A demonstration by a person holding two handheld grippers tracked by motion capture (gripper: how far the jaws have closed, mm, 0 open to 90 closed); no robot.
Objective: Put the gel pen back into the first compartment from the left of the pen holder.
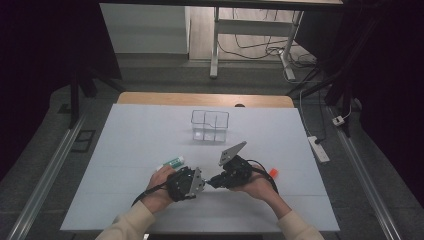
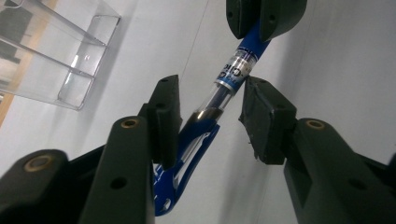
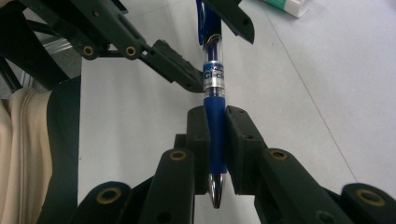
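Pen (image 3: pixel 215 121): hanging in the air between both hands, just above the table (image 1: pixel 150 135), long axis running gripper to gripper.
Right gripper (image 3: pixel 216 126): clamping the blue grip end.
Left gripper (image 2: pixel 210 107): jaws straddling the clear barrel at the clip end, not yet pinching.

White-covered bench (image 1: pixel 150 150) is sitting in the middle, its wooden far edge (image 1: pixel 205 99) showing past the sheet. Grey floor (image 1: pixel 40 150) is running round both sides, with metal rails (image 1: pixel 47 170) lying along the left and right. Behind the bench a white-framed table leg (image 1: pixel 215 45) is standing on pale flooring, black cables (image 1: pixel 260 50) trailing beside it. A white power strip (image 1: pixel 318 148) is lying on the floor at right, another plug (image 1: pixel 339 120) nearby. Side areas are sitting in deep shadow; light is falling mostly on the bench top.
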